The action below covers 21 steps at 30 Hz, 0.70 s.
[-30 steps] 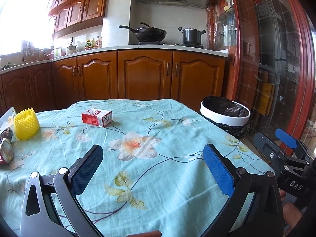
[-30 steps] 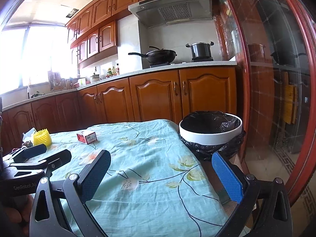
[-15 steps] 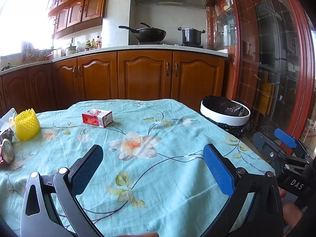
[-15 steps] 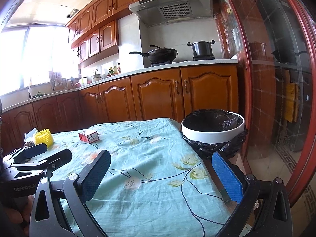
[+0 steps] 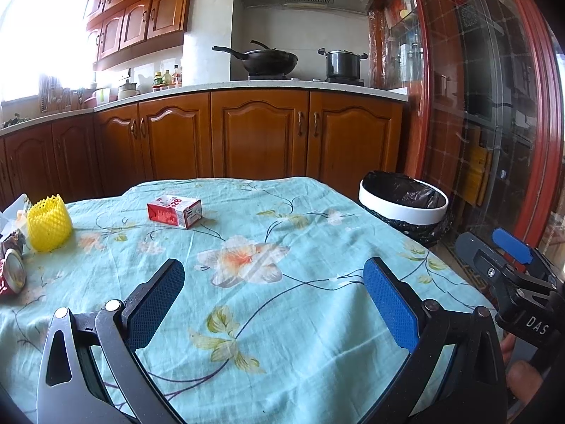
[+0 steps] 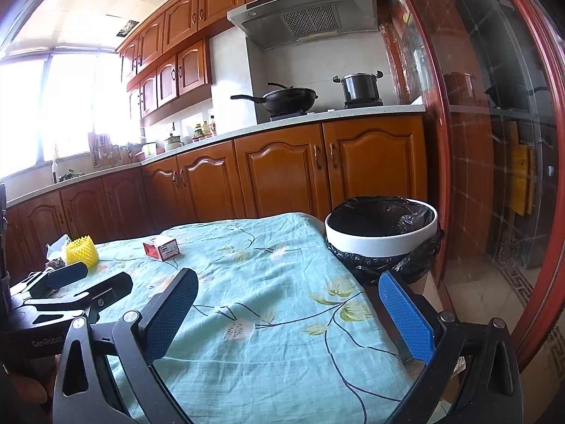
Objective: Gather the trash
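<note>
A red and white carton (image 5: pixel 174 211) lies on the table's far side; it also shows in the right wrist view (image 6: pixel 161 248). A yellow foam net (image 5: pixel 48 223) stands at the far left, with a crushed can (image 5: pixel 11 271) and white wrapper (image 5: pixel 14 212) beside it. A white bin with a black liner (image 5: pixel 403 201) stands off the table's right edge, also in the right wrist view (image 6: pixel 381 226). My left gripper (image 5: pixel 273 300) is open and empty over the near table. My right gripper (image 6: pixel 289 314) is open and empty above the table's right part.
The table wears a light blue flowered cloth (image 5: pixel 247 282). Wooden kitchen cabinets (image 5: pixel 261 134) run behind it, with a wok (image 5: pixel 268 60) and a pot (image 5: pixel 342 63) on the stove. A red-framed glass door (image 6: pixel 494 141) stands at the right.
Both grippers have barely shifted; the right wrist view has drifted slightly. Both stay open and empty, and nothing on the table has moved.
</note>
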Each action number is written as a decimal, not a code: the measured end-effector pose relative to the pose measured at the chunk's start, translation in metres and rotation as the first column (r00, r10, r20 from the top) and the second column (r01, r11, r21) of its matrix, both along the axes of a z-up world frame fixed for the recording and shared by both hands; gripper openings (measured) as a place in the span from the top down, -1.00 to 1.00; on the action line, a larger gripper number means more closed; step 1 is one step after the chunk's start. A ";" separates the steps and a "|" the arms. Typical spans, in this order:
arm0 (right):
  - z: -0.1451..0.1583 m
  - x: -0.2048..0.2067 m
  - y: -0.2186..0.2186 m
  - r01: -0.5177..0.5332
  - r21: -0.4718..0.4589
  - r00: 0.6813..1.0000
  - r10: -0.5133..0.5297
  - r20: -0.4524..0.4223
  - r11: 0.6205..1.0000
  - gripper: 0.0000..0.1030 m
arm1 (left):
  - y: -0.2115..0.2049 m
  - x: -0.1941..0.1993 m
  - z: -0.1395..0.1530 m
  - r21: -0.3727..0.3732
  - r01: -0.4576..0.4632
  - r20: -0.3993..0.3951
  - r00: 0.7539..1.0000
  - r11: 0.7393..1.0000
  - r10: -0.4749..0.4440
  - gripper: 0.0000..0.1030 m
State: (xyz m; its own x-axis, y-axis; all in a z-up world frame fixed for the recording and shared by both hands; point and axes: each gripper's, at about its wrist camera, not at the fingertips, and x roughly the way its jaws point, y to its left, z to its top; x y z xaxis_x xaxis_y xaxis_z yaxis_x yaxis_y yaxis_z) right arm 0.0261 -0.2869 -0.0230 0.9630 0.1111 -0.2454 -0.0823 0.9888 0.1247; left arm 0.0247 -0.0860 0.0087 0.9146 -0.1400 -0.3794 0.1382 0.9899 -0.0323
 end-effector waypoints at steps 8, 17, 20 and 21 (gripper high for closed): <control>0.000 0.001 0.000 -0.003 -0.001 1.000 0.003 -0.002 1.000 -1.00 | -0.002 0.000 0.000 0.002 0.005 -0.001 1.000 1.000 -0.005 -1.00; 0.001 0.001 0.000 -0.008 0.001 1.000 0.008 -0.001 1.000 -1.00 | -0.002 0.001 -0.001 0.006 0.009 -0.001 1.000 1.000 -0.009 -1.00; 0.001 0.001 0.001 -0.008 0.001 1.000 0.008 -0.001 1.000 -1.00 | -0.002 0.001 -0.001 0.007 0.009 -0.002 1.000 1.000 -0.009 -1.00; 0.001 0.001 0.001 -0.009 0.002 1.000 0.009 -0.002 1.000 -1.00 | -0.002 0.001 -0.001 0.007 0.009 -0.002 1.000 1.000 -0.009 -1.00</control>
